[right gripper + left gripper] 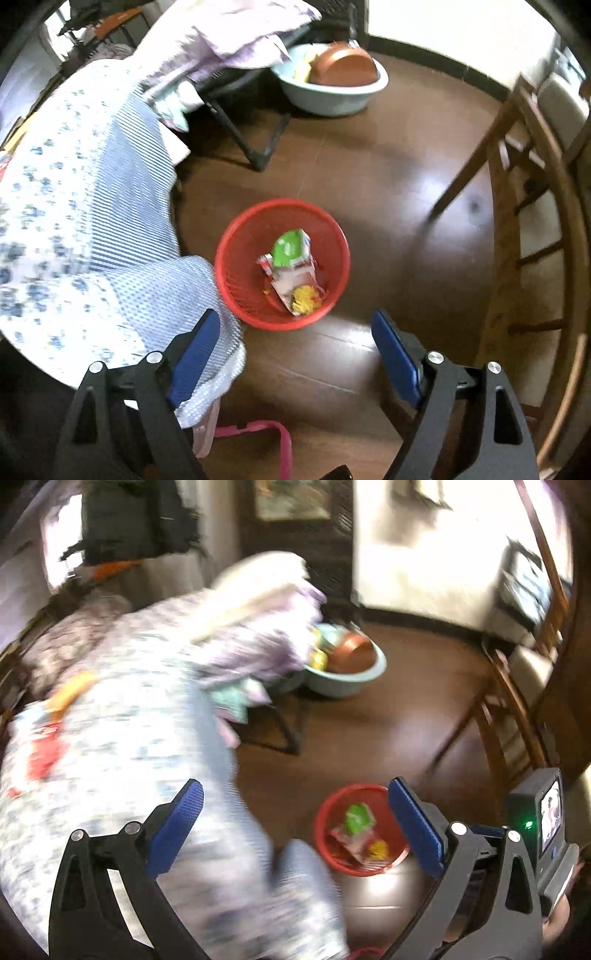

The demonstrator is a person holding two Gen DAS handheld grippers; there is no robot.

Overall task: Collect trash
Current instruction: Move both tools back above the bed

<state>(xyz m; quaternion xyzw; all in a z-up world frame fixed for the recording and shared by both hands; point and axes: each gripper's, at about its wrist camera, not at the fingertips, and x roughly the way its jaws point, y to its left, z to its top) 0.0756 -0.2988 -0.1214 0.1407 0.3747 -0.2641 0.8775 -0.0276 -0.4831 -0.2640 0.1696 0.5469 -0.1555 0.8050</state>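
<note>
A red mesh basket (pixel 236 258) stands on the dark wood floor, also in the left wrist view (pixel 328 812). It holds a green and white carton (pixel 290 249), a red and white wrapper (pixel 291 282) and a yellow wrapper (pixel 304 297). My right gripper (pixel 295 354) is open and empty, above the floor just in front of the basket. My left gripper (pixel 295 827) is open and empty, over the edge of a blue floral cloth (pixel 129 738). Red and orange wrappers (pixel 42 757) lie on that cloth at the left, blurred.
A table covered by the floral cloth (pixel 74 221) fills the left. A folding stand with piled laundry (pixel 229 33) and a pale green basin (pixel 332 96) holding a brown bowl are behind. A wooden chair (pixel 517 206) stands at right. A pink strap (pixel 280 439) lies on the floor.
</note>
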